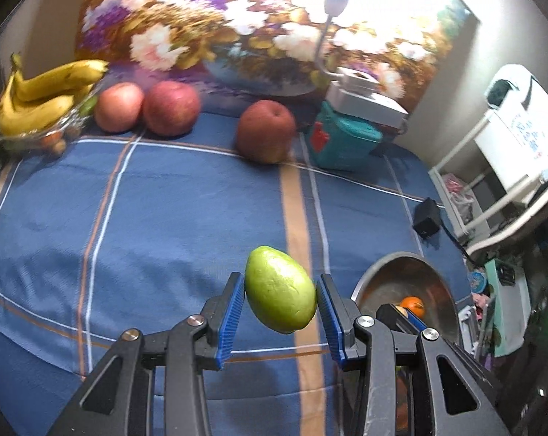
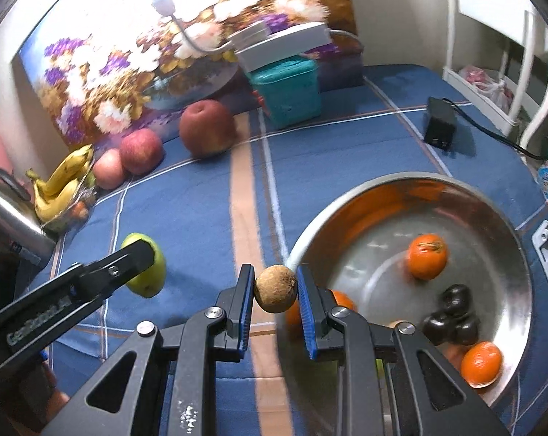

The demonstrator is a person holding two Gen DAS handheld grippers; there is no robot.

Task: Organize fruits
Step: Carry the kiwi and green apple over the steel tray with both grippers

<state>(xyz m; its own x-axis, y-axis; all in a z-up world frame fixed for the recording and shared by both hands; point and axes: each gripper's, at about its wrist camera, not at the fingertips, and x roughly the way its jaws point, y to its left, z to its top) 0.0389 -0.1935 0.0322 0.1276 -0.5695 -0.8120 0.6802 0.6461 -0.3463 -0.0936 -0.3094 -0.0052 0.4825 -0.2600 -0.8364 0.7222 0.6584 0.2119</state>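
Observation:
My left gripper (image 1: 280, 290) is shut on a green mango (image 1: 279, 289) and holds it above the blue checked cloth; the mango also shows in the right wrist view (image 2: 148, 272). My right gripper (image 2: 275, 289) is shut on a small brown round fruit (image 2: 275, 288), just left of the steel bowl's rim (image 2: 401, 180). The bowl (image 1: 401, 259) holds oranges (image 2: 426, 256) and dark plums (image 2: 454, 314). Three red apples (image 1: 170, 107) and a dish of bananas (image 1: 45, 96) stand at the back left.
A teal box (image 1: 341, 141) with a white lamp base on it stands at the back by a flower painting (image 1: 256, 25). A black power adapter (image 1: 426, 218) lies on the cloth at right. A steel kettle (image 2: 10, 218) stands at far left. White furniture (image 1: 510, 152) flanks the right.

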